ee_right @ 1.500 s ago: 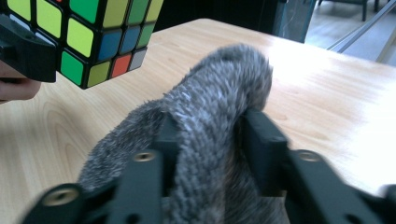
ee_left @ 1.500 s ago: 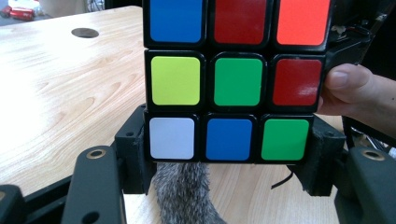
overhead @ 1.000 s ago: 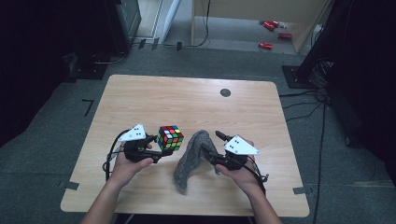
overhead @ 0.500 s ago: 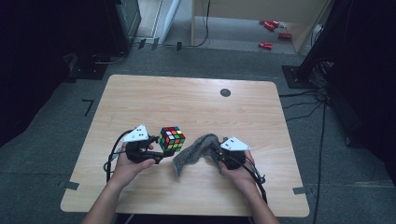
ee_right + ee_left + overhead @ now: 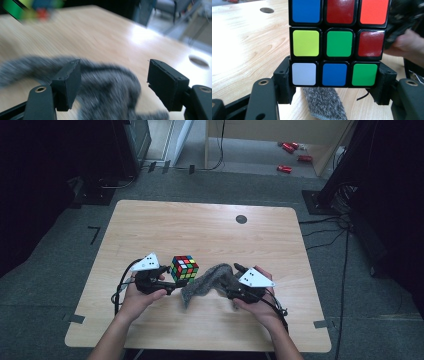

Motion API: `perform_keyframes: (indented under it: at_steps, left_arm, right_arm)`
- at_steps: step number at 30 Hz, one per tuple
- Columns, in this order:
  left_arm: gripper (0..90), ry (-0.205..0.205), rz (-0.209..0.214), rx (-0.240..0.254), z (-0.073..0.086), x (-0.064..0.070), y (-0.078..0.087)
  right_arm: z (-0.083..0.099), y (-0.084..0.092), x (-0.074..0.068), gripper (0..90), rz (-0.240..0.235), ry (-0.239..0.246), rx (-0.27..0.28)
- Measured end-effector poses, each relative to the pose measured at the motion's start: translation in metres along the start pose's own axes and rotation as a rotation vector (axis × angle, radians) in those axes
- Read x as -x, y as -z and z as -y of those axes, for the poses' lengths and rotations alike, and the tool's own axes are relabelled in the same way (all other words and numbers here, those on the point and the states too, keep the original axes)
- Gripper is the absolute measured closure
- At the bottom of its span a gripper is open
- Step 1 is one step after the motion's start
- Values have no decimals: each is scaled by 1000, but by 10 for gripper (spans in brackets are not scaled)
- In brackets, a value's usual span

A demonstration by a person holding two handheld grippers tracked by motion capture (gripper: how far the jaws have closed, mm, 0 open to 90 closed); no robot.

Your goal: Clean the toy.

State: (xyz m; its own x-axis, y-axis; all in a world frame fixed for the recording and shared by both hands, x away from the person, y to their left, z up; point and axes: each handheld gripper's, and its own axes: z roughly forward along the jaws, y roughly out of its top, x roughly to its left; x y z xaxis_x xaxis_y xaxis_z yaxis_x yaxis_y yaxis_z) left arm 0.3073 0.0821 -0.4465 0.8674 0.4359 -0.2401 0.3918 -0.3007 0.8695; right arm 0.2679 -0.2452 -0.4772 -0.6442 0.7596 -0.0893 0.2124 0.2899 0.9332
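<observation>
A person at a wooden table (image 5: 210,227) works with a gripper in each hand. The left gripper (image 5: 169,281) clamps a colour cube (image 5: 184,268) by its bottom layer: in the left gripper view both pads press the cube's (image 5: 337,42) lower row from either side, the cube upright and square-on, a blue, dark red and orange row at the top, yellow-green, green and dark red in the middle, white, blue and green at the bottom. From above, the cube sits at the near-centre of the table, just left of the middle, lifted a little on the jaws, one top corner pointing toward the far edge. Beside it lies a grey cloth (image 5: 207,282), a crumpled strip whose long axis runs across the table from just under the cube toward the right gripper (image 5: 231,292), humped in the middle with one end trailing toward the person. In the left gripper view a tip of cloth (image 5: 324,105) shows below the cube. The right gripper's jaws have just been opening and now stand well apart; in the right gripper view the blurred cloth (image 5: 105,92) lies between and beyond them, neither pad pressing it. A round dark hole (image 5: 241,219) marks the far side of the table.
</observation>
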Motion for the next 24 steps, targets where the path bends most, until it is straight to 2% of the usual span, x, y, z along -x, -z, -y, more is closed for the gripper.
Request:
perform_keyframes:
  at_steps: [4, 7, 10, 13, 16, 21, 24]
  left_arm:
    - [354, 6, 23, -12, -3, 5, -5]
    - [354, 13, 55, -16, -4, 9, -9]
    - [354, 14, 78, -28, -6, 12, -12]
    - [354, 33, 117, -40, -7, 14, -14]
    - [354, 50, 147, -42, -8, 13, -13]
    - [354, 74, 166, -59, -9, 12, -15]
    - [354, 77, 179, -80, -8, 13, -18]
  right_arm:
    - [-9, 4, -12, 274, -80, 58, 98]
    - [-10, 1, -25, 273, -111, 134, 127]
    - [-9, -4, -35, 278, -104, 192, 155]
    - [-7, -7, -42, 280, -109, 245, 183]
    - [-6, -8, -45, 284, -92, 307, 212]
    - [-4, -11, -51, 284, -88, 409, 265]
    - [-4, -12, -54, 284, -91, 437, 278]
